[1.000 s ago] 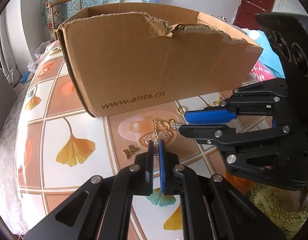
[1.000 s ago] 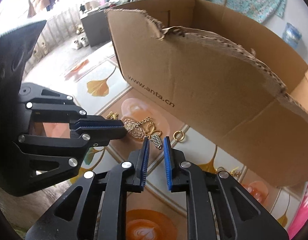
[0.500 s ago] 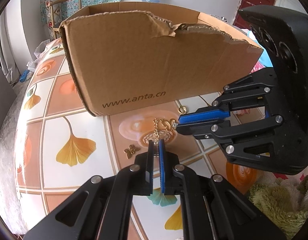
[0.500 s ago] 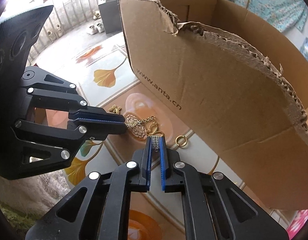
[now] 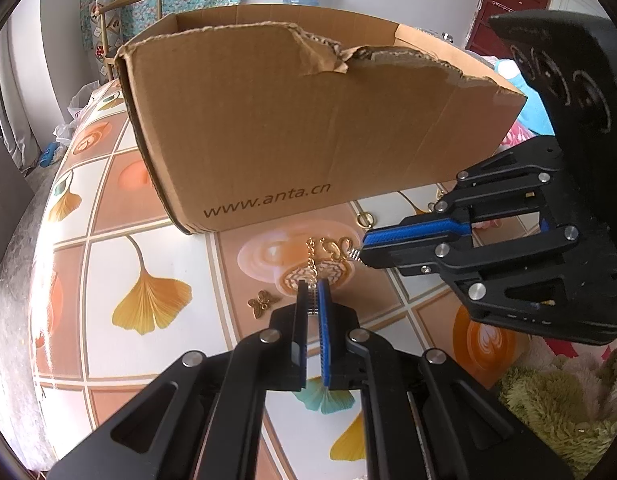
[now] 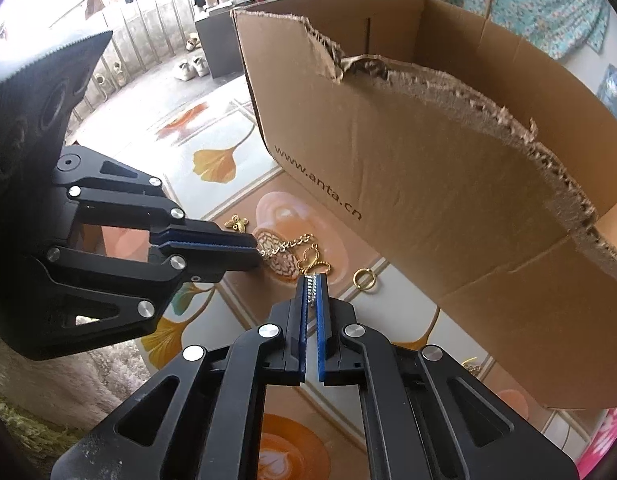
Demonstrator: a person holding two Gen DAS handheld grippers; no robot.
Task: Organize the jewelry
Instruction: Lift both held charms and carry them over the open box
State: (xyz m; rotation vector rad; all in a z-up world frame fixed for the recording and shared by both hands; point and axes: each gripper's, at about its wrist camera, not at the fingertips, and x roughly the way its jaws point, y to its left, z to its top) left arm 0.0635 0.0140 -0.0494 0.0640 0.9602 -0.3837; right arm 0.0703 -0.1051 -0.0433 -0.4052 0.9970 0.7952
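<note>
Setting: a table (image 5: 108, 264) covered in a cloth printed with ginkgo leaves and coffee cups, seen through two fisheye cameras mounted on hand-held grippers.
Box: a brown cardboard box (image 5: 276, 128) with a torn top edge and a printed web address stands on the table behind the jewelry; its inside is not visible from the left view.
Left gripper: the left gripper (image 5: 313, 286) points down at the table, its two fingers pressed together on one end of a gold chain (image 5: 311, 256).
Right gripper: the right gripper (image 6: 312, 280) reaches in from the side; its jaws have just been closing and now pinch a small silver piece shaped like a spring (image 6: 311, 286), which sticks out past the fingertips.
Chain position: the gold chain lies on the cloth just in front of the box, stretched between the two grippers, with a curled gold pendant (image 6: 313, 260) at the end nearest the right gripper.
Other jewelry: a gold butterfly charm (image 5: 262, 303) rests on the cloth just beside the left gripper's fingers; a gold ring (image 6: 363, 279) lies near the foot of the box, apart from the chain.
More pieces: a few further gold items show near the box's far corner in the right view, too small to identify.
Surroundings: a green shaggy rug (image 5: 556, 412) lies below the table edge.
</note>
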